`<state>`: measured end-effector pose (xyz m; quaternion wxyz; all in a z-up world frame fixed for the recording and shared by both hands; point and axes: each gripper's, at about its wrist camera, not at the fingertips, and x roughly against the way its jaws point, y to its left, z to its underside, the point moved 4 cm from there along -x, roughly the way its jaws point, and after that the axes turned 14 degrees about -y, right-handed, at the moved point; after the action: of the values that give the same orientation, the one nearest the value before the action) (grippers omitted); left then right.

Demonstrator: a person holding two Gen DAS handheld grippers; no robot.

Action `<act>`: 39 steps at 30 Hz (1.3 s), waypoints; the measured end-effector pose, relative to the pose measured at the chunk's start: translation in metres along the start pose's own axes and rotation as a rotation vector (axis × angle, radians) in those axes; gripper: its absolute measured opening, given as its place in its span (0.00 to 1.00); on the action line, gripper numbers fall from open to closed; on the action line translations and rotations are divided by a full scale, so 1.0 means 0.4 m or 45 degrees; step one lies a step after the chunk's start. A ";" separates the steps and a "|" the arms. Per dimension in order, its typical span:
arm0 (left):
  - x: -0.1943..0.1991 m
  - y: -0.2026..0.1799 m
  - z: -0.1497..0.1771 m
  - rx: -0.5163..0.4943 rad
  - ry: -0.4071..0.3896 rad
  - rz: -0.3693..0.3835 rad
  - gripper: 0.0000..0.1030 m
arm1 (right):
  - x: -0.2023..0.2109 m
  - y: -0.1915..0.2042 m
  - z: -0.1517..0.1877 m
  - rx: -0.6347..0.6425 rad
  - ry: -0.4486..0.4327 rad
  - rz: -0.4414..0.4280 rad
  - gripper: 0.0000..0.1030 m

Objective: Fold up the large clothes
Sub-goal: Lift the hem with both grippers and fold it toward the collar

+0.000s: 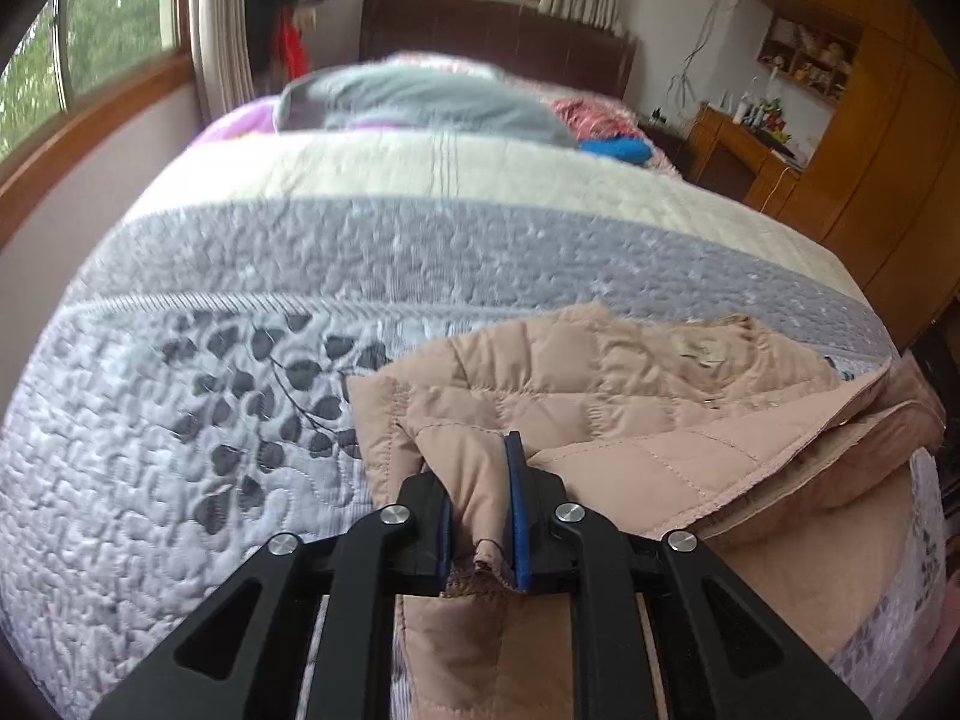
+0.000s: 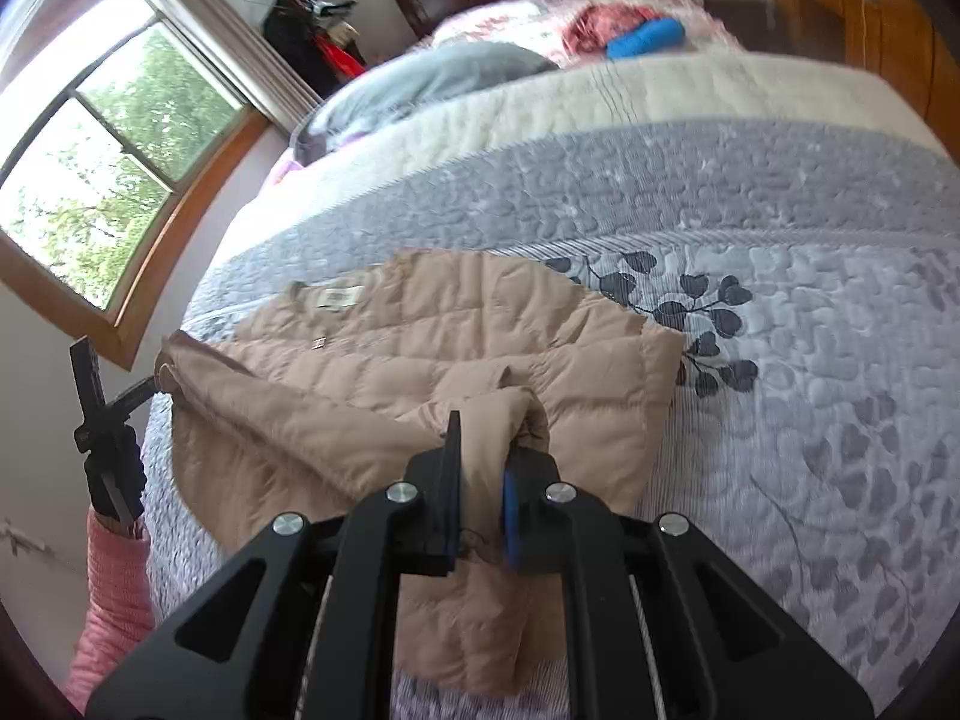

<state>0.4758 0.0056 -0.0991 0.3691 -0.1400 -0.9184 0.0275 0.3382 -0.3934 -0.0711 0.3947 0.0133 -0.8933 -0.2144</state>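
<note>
left gripper [image 1: 480,516]: jaws nearly closed, pinching a bunched fold of the beige quilted puffer jacket [image 1: 600,396]
right gripper [image 2: 480,492]: same deal, narrow gap, clamped on a jacket fold
jacket: spread ahead of both grippers on the grey leaf-print quilted bedspread [image 1: 180,480]

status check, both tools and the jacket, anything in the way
Left tool shut on jacket. Right tool shut on it too. Jacket partly folded on quilt, label side up. Nothing in the way nearby.
</note>
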 end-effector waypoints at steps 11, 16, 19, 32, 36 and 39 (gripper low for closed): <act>-0.108 0.042 0.020 0.114 0.135 0.096 0.27 | -0.100 -0.088 -0.013 -0.218 0.081 -0.055 0.23; -0.025 0.112 -0.014 0.378 0.107 0.291 0.49 | -0.015 -0.128 -0.027 -0.249 -0.071 -0.041 0.77; 0.030 0.135 -0.015 0.374 0.054 0.254 0.50 | 0.024 -0.121 -0.010 -0.232 -0.092 -0.103 0.65; 0.054 -0.003 0.143 -0.055 0.042 -0.030 0.22 | -0.074 0.012 0.139 0.069 0.079 0.066 0.13; 0.090 -0.025 0.078 -0.044 -0.088 -0.050 0.10 | -0.031 0.042 0.101 0.103 -0.030 0.057 0.09; 0.103 -0.035 0.028 -0.022 -0.183 -0.044 0.10 | -0.003 0.043 0.057 0.069 -0.102 0.033 0.09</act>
<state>0.4364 0.0041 -0.0775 0.3015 -0.1251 -0.9449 0.0233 0.3253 -0.3691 -0.0791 0.3609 0.0038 -0.9140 -0.1852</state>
